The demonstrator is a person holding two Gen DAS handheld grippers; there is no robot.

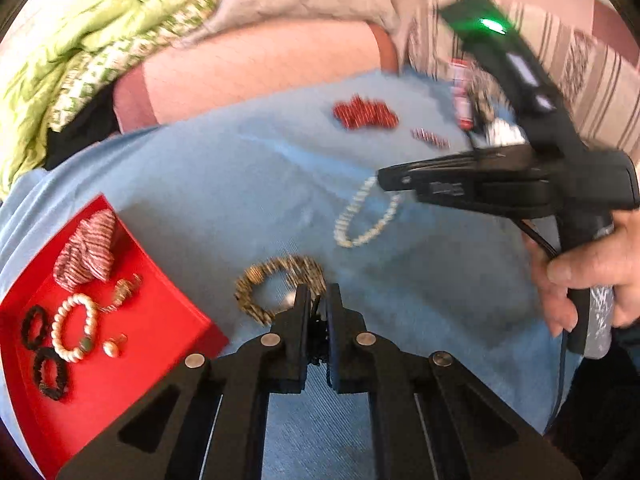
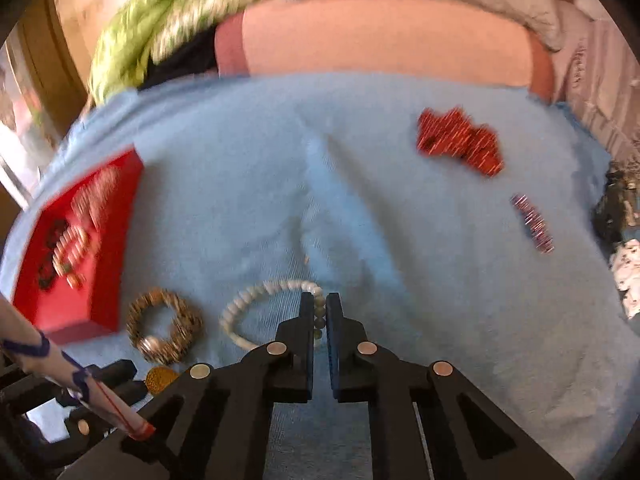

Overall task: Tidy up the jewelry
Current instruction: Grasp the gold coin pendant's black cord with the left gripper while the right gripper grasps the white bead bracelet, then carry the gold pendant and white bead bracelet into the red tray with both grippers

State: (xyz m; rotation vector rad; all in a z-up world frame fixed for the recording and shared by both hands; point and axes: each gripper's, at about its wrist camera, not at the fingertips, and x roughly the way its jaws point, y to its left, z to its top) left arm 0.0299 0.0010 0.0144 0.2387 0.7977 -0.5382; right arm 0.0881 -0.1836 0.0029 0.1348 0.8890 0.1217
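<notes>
— Where is the white pearl-bead bracelet?
— On the light blue cloth, right of the red rectangular tray; the right hand-held gripper is clamped on its beads.
— The left hand-held gripper?
— Clamped on a dark beaded piece.

place: home, bedroom | cues: pink pillow, green quilt, blue bedsheet

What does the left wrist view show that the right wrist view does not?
Only the left wrist view: the hand holding the right gripper, shut on the white bead bracelet, and the left gripper shut on a dark beaded piece.

Only the right wrist view: a small gold disc.

Both: red tray, gold bracelet, red bead pile, blue cloth.
</notes>
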